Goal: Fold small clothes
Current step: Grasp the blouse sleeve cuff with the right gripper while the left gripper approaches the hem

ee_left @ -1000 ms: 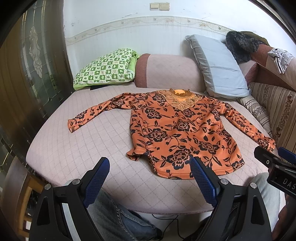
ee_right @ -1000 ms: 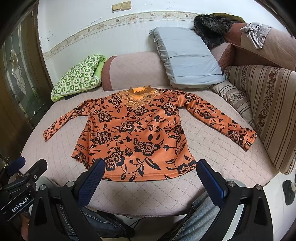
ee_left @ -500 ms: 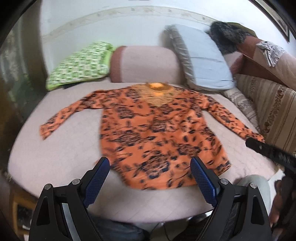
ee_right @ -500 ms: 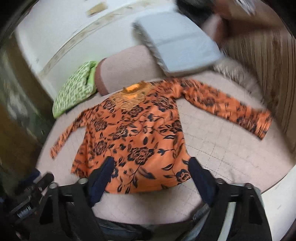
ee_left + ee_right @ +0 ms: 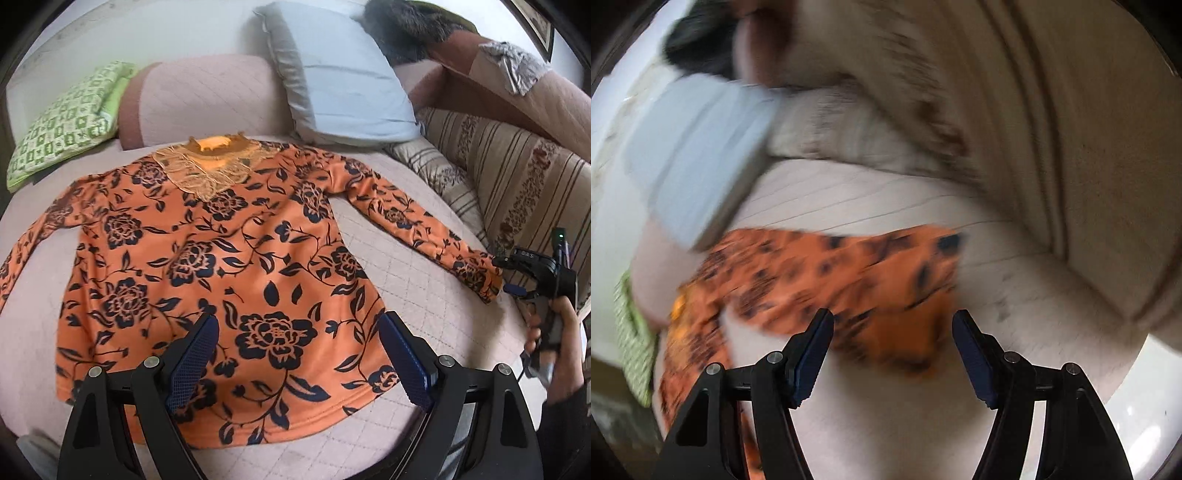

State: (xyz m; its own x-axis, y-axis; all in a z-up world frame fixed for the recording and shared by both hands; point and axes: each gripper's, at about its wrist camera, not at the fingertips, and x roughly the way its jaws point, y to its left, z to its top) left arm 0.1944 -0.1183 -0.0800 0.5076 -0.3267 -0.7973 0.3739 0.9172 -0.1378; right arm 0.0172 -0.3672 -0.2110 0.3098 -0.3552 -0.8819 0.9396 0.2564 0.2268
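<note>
An orange long-sleeved top with black flowers [image 5: 229, 258] lies flat, front up, on a pale quilted bed [image 5: 417, 295], sleeves spread. My left gripper [image 5: 295, 354] is open and empty above the top's hem. My right gripper [image 5: 892, 350] is open, its jaws on either side of the right sleeve's cuff [image 5: 905, 295], close above it; the view is blurred. In the left wrist view the right gripper [image 5: 504, 275] sits at that cuff [image 5: 476, 273].
A grey pillow [image 5: 340, 74] and a pink bolster [image 5: 207, 96] lie behind the collar. A green checked pillow [image 5: 62, 122] is at the back left. A striped sofa cushion [image 5: 517, 184] runs along the right side.
Both grippers moved forward from the bed's front edge. The left now hovers over the hem. The right swung far right to the sleeve cuff and narrowed its opening a little.
</note>
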